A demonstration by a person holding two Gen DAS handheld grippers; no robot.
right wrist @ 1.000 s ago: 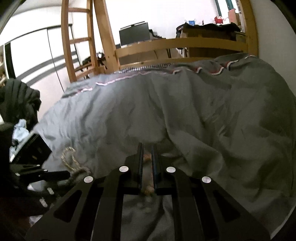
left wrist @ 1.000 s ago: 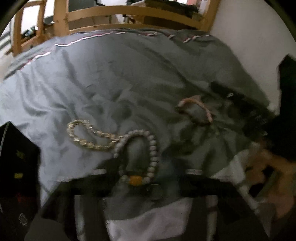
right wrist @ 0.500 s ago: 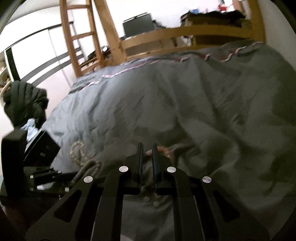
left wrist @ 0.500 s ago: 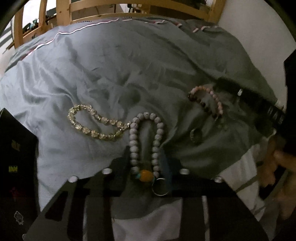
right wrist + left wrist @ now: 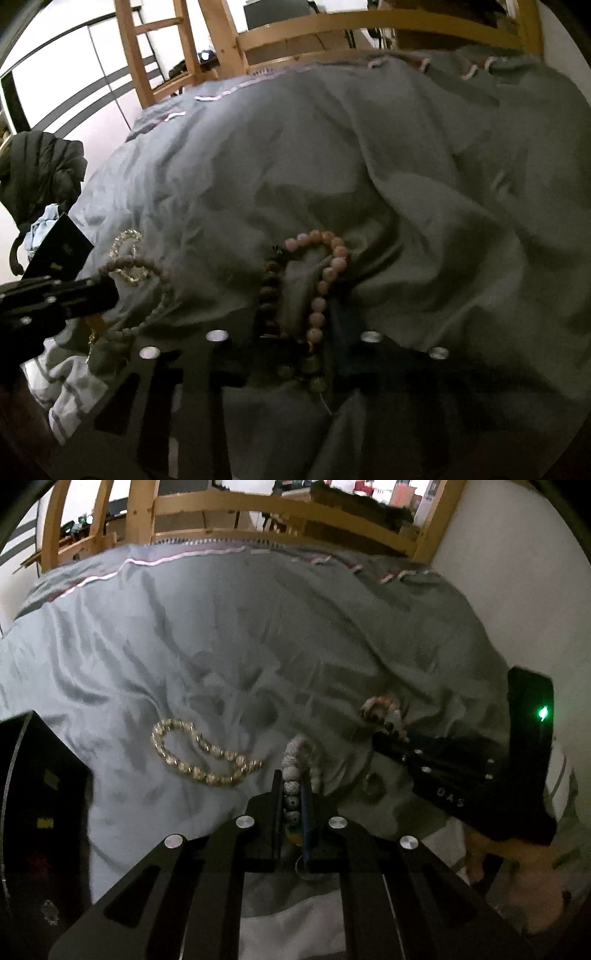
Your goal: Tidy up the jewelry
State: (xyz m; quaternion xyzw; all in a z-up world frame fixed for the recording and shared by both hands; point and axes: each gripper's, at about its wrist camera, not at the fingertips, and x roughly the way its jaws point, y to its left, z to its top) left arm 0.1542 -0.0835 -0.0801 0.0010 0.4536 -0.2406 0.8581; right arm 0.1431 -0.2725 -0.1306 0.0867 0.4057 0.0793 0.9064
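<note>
- The left gripper (image 5: 293, 794), whose jaws stood spread around the loop a second ago, now has them pressed onto one strand of the speckled white round-bead bracelet (image 5: 295, 760); several beads sit in a row between the jaws, and the rest of the loop bulges out just past their tips
- A thin metal ring (image 5: 308, 871) lies on the cloth under the rear of the left jaws, where half a second ago it sat in the open beside an orange bead
- The pale gold crystal-bead bracelet (image 5: 199, 751) lies flat on the crumpled grey bed cover (image 5: 240, 635), to the left of and just beyond the left jaws, in the same curl as before
- The right gripper (image 5: 291, 332) had its jaws nearly together on a strand a second ago; they are now opening, and both strands of the pink and brown bead bracelet (image 5: 325, 273) run between them, resting on the bed cover and arching out beyond their tips
- From the left wrist camera that pink and brown bracelet sits right of the left jaws, at the tip of the right gripper
- From the right wrist camera the left gripper's black body lies far left of the right jaws, with the white bracelet trailing from it
- A black box (image 5: 33, 812) stands left of the left jaws
</note>
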